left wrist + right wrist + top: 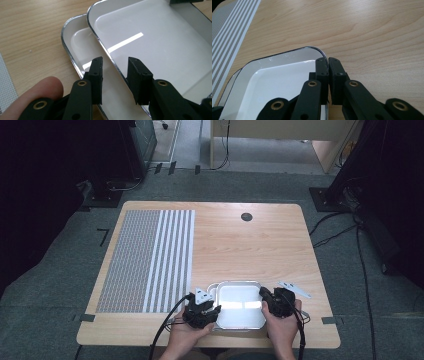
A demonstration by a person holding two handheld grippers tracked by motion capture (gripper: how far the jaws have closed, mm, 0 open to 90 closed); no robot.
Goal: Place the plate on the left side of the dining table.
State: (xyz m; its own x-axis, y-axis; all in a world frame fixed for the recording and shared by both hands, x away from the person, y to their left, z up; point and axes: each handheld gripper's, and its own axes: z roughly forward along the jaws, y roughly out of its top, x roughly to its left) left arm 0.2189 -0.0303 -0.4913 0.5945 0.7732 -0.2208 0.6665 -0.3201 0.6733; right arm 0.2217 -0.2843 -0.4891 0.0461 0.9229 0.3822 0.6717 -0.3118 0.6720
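High view: two stacked white trays [240, 302] lie at the near edge of the wooden table [250, 245], just right of a striped grey mat [150, 260]. The left tool [206, 312] is at their left side, the right tool [266, 300] at their right.

Left gripper view: the upper tray [155, 42] lies offset on the lower tray [75, 42]. The left tool's jaws stand apart astride the upper tray's rim, pads not pressing it.

Right gripper view: the right tool [328, 65] is pinched closed on the upper tray's far rim [318, 50], the jaws nearly meeting.
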